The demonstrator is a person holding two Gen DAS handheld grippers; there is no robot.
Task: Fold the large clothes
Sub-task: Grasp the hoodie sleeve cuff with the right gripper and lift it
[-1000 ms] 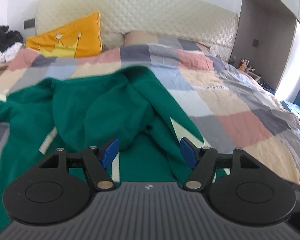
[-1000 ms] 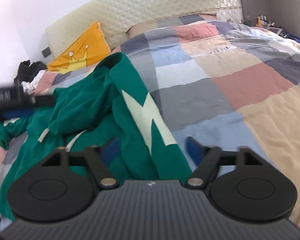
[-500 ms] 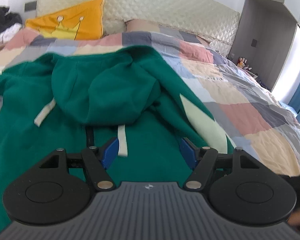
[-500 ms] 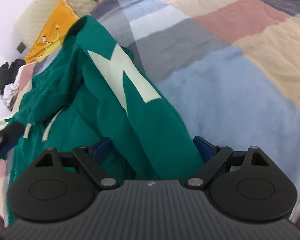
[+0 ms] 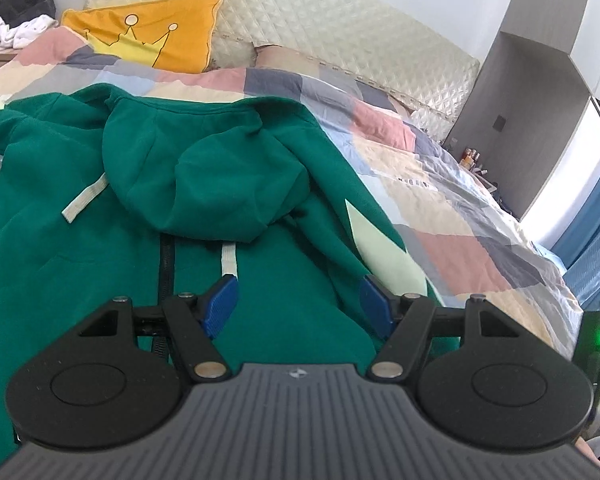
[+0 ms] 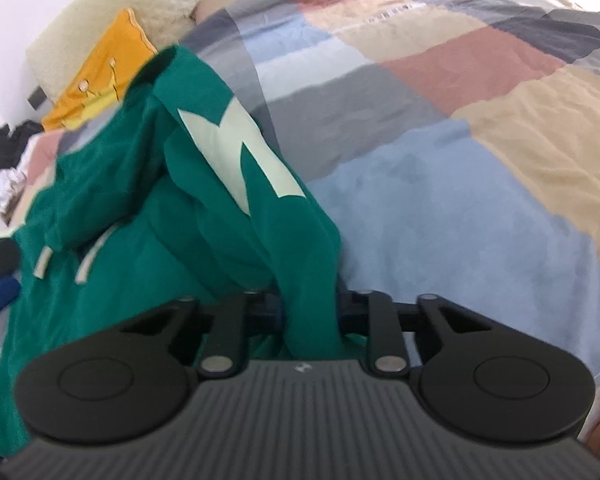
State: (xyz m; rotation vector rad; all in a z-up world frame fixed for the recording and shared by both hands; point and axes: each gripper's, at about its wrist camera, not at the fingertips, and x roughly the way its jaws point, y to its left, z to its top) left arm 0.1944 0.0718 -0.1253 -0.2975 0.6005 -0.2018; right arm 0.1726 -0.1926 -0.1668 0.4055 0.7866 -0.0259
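Right gripper [image 6: 310, 316] jaws just closed, pinching a green hoodie [image 5: 80, 264] sleeve fold between the fingers. Left gripper [image 5: 300, 306] fingers wide, hoodie front below them, nothing gripped.

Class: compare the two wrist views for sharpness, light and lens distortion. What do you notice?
Left wrist view: sharp, bright daylight, the headboard bowed by the fisheye lens. Right wrist view: softer, with motion blur on the green hoodie and the orange cushion; the quilt curves towards the edges.
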